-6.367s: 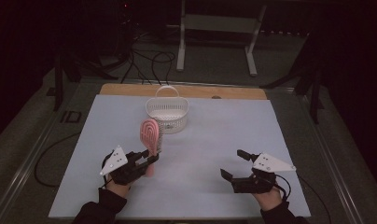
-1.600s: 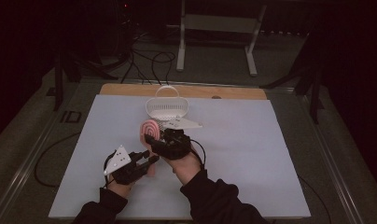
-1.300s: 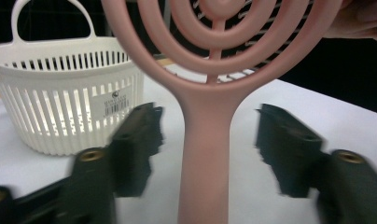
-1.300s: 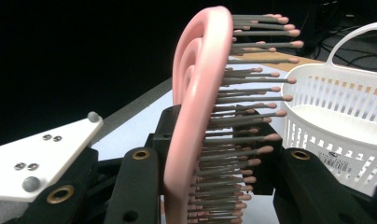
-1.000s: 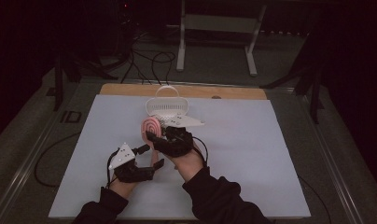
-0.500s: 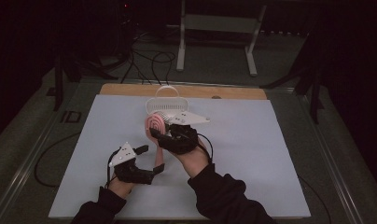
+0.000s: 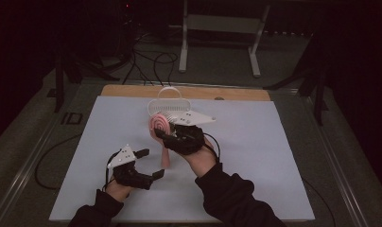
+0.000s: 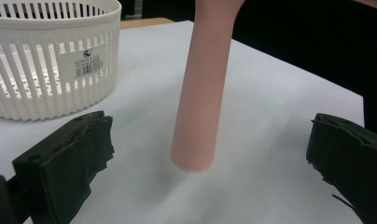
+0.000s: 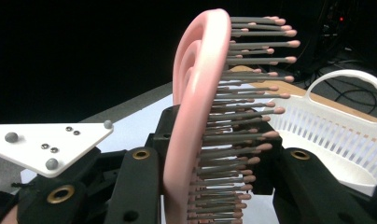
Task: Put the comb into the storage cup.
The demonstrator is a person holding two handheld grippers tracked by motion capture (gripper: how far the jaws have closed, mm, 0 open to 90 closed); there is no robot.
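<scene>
A pink hairbrush [image 7: 160, 125] stands upright over the white mat, bristles turned toward the basket. My right gripper [image 7: 161, 136] is shut on its head [image 9: 196, 107], one jaw on the back and one among the bristles. The round handle [image 8: 200, 93] hangs down, its end just above the mat. My left gripper [image 7: 151, 163] is open; its jaws have just been opening and now stand wide on either side of the handle without touching it. A white slatted basket [image 7: 169, 101] sits just behind the brush.
The basket [image 8: 51, 56] has a loop handle [image 9: 345, 79] and a label on its wall. The white mat [image 7: 255, 156] covers the table, with a wooden strip along its far edge. Cables and a metal stand lie on the floor beyond.
My left gripper has opened and let go of the brush handle. The right gripper has carried the brush slightly up and toward the basket.
</scene>
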